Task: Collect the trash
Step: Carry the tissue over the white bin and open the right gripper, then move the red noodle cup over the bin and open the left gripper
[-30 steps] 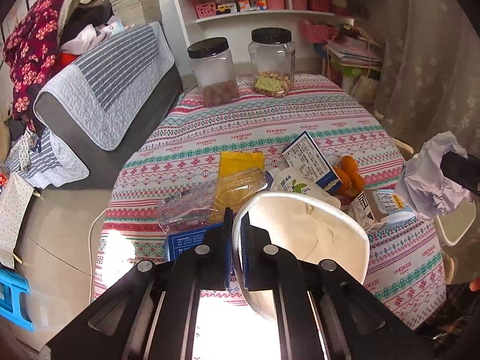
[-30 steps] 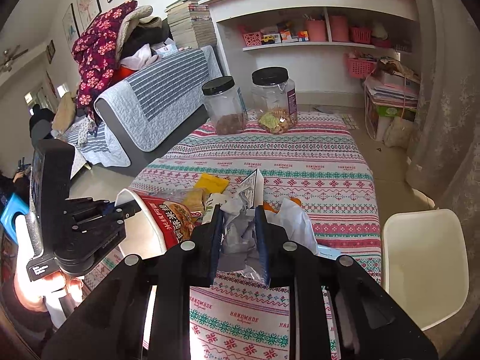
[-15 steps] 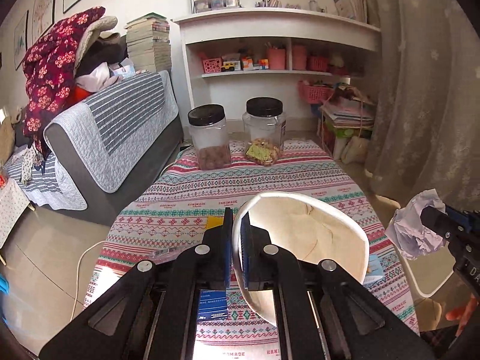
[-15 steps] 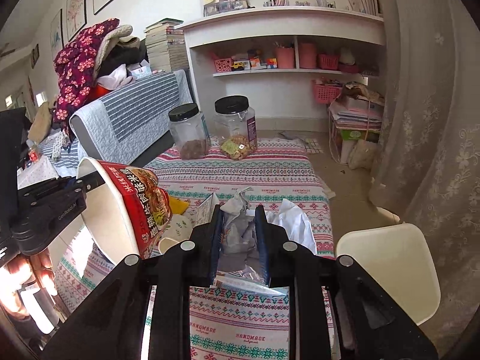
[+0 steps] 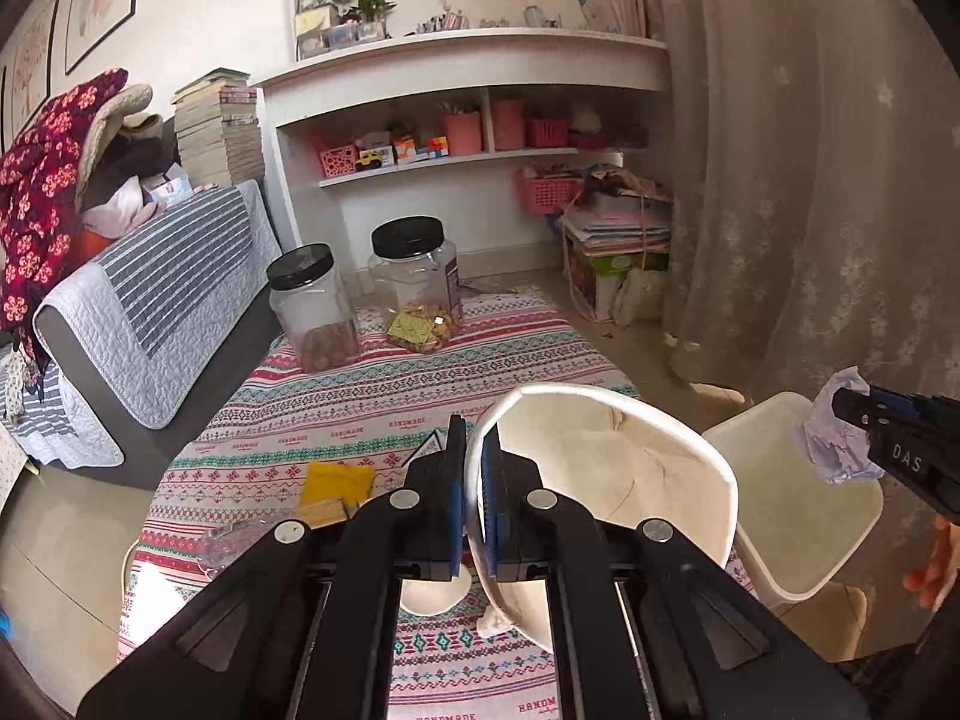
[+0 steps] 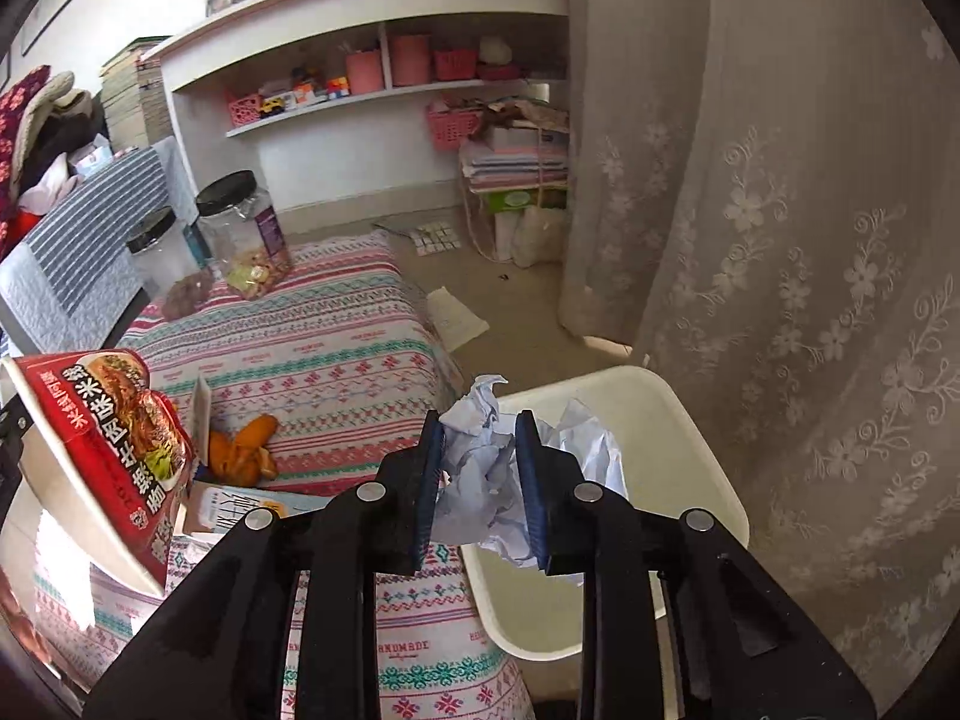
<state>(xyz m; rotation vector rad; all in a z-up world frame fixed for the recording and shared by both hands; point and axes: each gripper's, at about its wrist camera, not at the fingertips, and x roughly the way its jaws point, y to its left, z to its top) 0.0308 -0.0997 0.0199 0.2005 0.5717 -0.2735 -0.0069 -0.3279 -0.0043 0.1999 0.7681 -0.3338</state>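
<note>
Left wrist: left gripper (image 5: 474, 474) clenched on the rim of the noodle bowl (image 5: 630, 480), carried beside the white bin (image 5: 798, 516); yellow wrapper (image 5: 333, 483) left on the patterned tablecloth (image 5: 384, 396), two jars (image 5: 312, 306) beyond. Right wrist: right gripper (image 6: 479, 450), jaws just opening, with crumpled paper (image 6: 480, 474) between the pads above the bin; orange peel (image 6: 243, 447) yet uncollected, curtain (image 6: 780, 240) alongside.

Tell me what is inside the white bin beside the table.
In the right wrist view the white bin shows bare pale walls on its far side. The crumpled paper between the right gripper fingers hangs over its mouth and hides the near part, including the bottom.
</note>
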